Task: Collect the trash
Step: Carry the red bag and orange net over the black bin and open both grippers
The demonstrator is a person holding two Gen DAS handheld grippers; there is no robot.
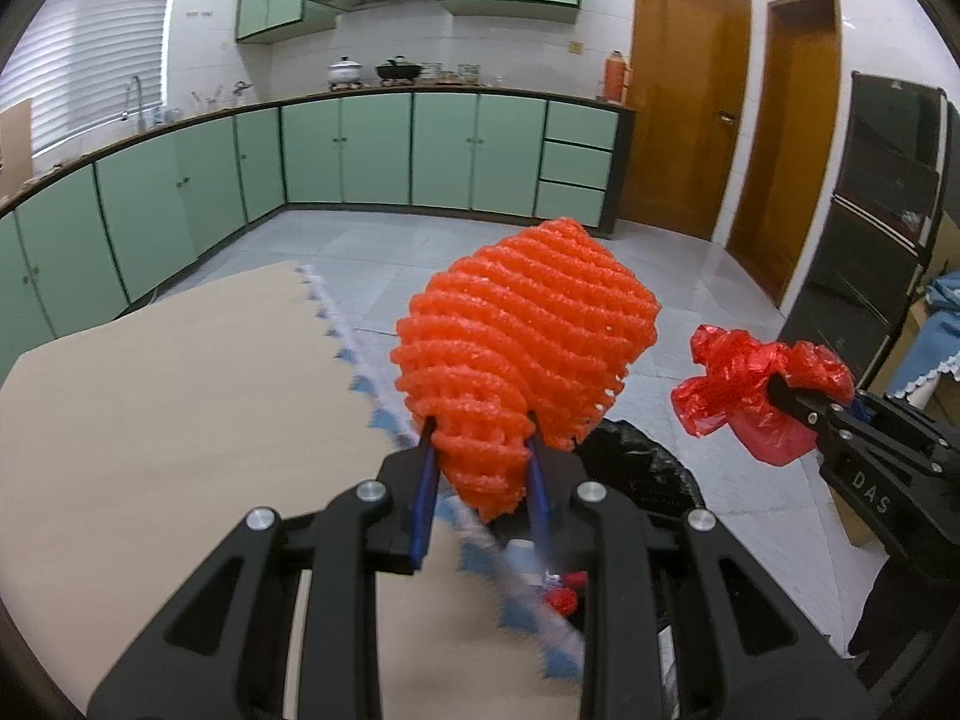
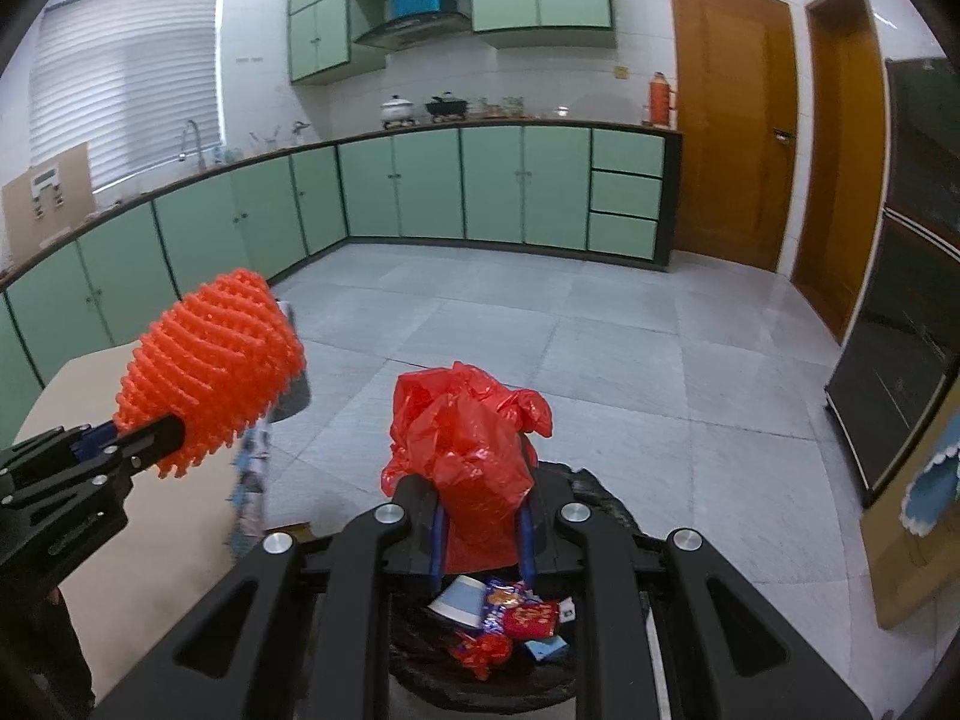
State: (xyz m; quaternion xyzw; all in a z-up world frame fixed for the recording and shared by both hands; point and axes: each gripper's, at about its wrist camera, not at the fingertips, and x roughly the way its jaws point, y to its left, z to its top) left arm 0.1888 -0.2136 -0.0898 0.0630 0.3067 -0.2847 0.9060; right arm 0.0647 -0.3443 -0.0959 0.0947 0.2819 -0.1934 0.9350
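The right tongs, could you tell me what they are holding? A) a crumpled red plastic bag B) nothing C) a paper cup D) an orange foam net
A: the right tongs are clamped on a crumpled red plastic bag; the orange foam net is in the left tongs.

Orange ribbed foam net (image 1: 522, 336), crumpled red bag (image 2: 468, 450), mint-green cabinets (image 2: 492, 186).

Even, soft indoor light fills both fisheye views, the brightest patch being daylight through the slatted window blind (image 2: 129, 81) at far left. Pale glare streaks the glossy floor tiles (image 2: 630, 360) near the wooden doors (image 2: 735, 120). Straight counter lines bow towards the dark circular edges. Motion blur smears the fringed table edge (image 1: 360, 372) nearby; shadows stay faint.
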